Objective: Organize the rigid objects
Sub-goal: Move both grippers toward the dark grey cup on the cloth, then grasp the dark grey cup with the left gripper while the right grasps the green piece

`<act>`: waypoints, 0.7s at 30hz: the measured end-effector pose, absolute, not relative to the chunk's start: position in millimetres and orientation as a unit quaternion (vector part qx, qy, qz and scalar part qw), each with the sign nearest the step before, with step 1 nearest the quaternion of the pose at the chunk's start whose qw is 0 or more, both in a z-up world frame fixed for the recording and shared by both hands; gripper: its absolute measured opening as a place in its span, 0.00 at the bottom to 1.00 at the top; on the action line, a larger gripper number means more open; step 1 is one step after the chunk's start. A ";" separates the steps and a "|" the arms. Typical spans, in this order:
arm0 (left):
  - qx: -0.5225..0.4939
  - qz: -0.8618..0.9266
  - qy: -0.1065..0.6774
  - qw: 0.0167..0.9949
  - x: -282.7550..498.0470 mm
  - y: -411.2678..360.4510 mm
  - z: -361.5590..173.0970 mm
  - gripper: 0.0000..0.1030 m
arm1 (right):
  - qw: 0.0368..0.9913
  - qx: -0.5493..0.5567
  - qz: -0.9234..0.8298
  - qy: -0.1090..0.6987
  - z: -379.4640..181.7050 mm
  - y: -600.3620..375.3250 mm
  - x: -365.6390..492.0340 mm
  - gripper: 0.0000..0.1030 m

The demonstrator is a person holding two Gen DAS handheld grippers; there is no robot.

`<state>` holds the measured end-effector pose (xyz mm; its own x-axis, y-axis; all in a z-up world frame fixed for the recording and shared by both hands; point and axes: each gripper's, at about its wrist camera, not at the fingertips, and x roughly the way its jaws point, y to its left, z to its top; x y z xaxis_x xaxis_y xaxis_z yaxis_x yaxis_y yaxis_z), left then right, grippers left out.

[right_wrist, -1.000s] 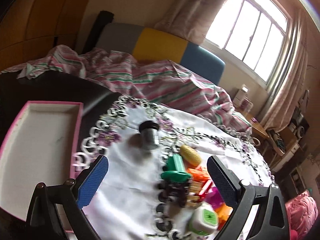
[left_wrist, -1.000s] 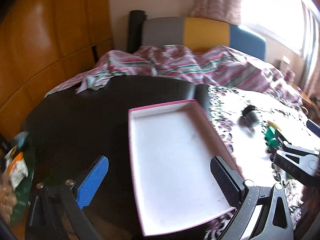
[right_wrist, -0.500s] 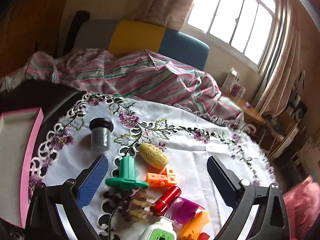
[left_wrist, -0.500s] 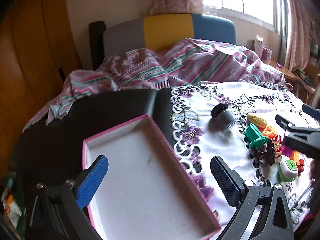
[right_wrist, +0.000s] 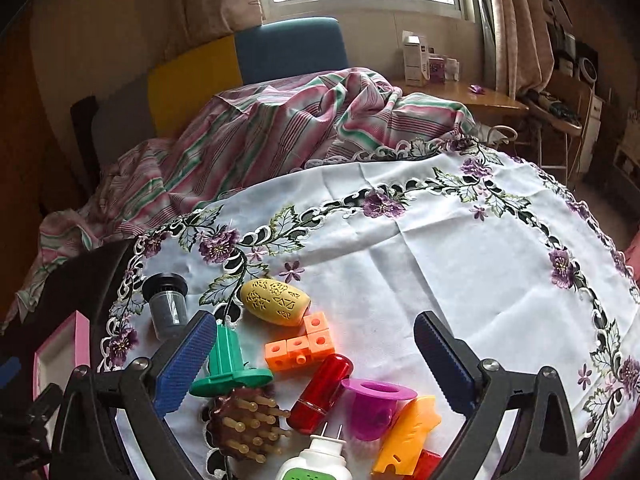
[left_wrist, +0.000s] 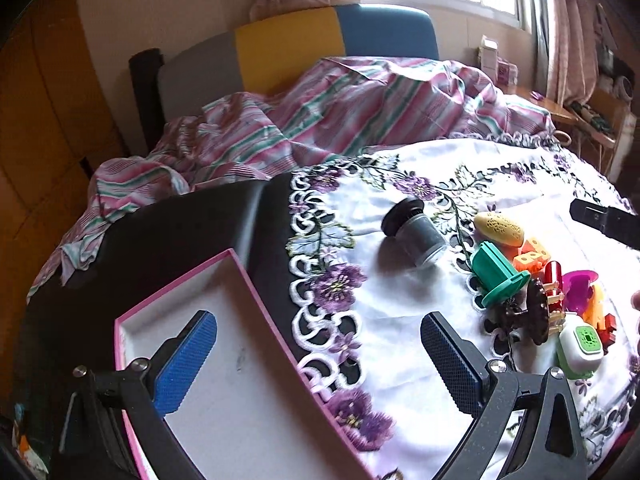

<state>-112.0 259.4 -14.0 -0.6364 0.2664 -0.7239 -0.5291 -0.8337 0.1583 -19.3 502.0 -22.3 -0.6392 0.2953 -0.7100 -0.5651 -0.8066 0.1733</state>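
A pink-rimmed white tray [left_wrist: 240, 400] lies at the table's near left; my left gripper [left_wrist: 318, 364] hangs open over its right edge, nothing between its fingers. On the embroidered white cloth [right_wrist: 440, 248] lies a cluster of small items: a grey jar with black lid [right_wrist: 167, 306], a yellow patterned oval [right_wrist: 276, 302], orange cubes [right_wrist: 302, 344], a green flanged peg [right_wrist: 228, 364], a red capsule [right_wrist: 320, 392], a magenta cup [right_wrist: 372, 404], a brown bristle brush [right_wrist: 240, 424], a white-green plug [right_wrist: 316, 460]. My right gripper [right_wrist: 314, 358] is open above them, holding nothing.
A bed with a striped pink-green sheet [left_wrist: 340, 112] and a grey, yellow and blue headboard [left_wrist: 288, 48] lies beyond the table. A wooden wardrobe [left_wrist: 44, 128] stands left. A side table with boxes [right_wrist: 460, 92] sits under the window. Bare dark tabletop [left_wrist: 160, 232] shows left of the cloth.
Both grippers have swung to the right. The tray slid toward the left in the left view; the item cluster came closer and lower in the right view. Both stay open.
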 end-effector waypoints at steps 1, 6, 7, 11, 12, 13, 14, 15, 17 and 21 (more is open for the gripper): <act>-0.363 0.884 0.185 0.227 -113.6 264.0 -15.9 1.00 | 0.240 -0.349 0.884 0.197 -22.8 502.6 -19.6 0.98; -0.376 0.874 0.190 0.243 -123.8 284.4 -24.8 1.00 | 0.241 -0.347 0.886 0.193 -22.0 503.1 -20.3 0.98; -0.377 0.873 0.190 0.244 -125.8 287.2 -25.9 1.00 | 0.241 -0.345 0.886 0.194 -21.6 503.7 -19.9 0.98; -0.391 0.867 0.177 0.254 -139.1 294.0 -31.0 1.00 | 0.239 -0.343 0.886 0.202 -21.5 506.7 -18.6 0.98; -0.397 0.865 0.166 0.257 -144.3 292.0 -31.1 1.00 | 0.239 -0.342 0.886 0.204 -21.3 507.0 -18.3 0.98; -0.405 0.864 0.148 0.260 -151.0 288.8 -30.6 1.00 | 0.238 -0.342 0.886 0.205 -20.9 507.2 -18.1 0.98; -0.408 0.864 0.136 0.261 -155.9 286.6 -30.4 1.00 | 0.237 -0.341 0.886 0.205 -20.4 507.2 -18.0 0.98; -0.411 0.865 0.125 0.259 -162.0 283.8 -30.2 1.00 | 0.235 -0.341 0.887 0.206 -20.1 507.2 -18.2 0.98; -0.415 0.865 0.116 0.257 -171.0 280.6 -31.1 1.00 | 0.232 -0.340 0.888 0.206 -18.9 506.7 -18.3 0.98; -0.418 0.863 0.125 0.255 -185.7 282.4 -39.0 0.99 | 0.226 -0.338 0.890 0.208 -17.1 505.9 -18.3 0.98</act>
<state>-185.7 282.4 -39.0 -0.5198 0.3358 -0.7855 -0.5455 -0.8381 0.0027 -18.3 505.9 -17.1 -0.6693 0.2606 -0.6958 -0.5420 -0.8118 0.2173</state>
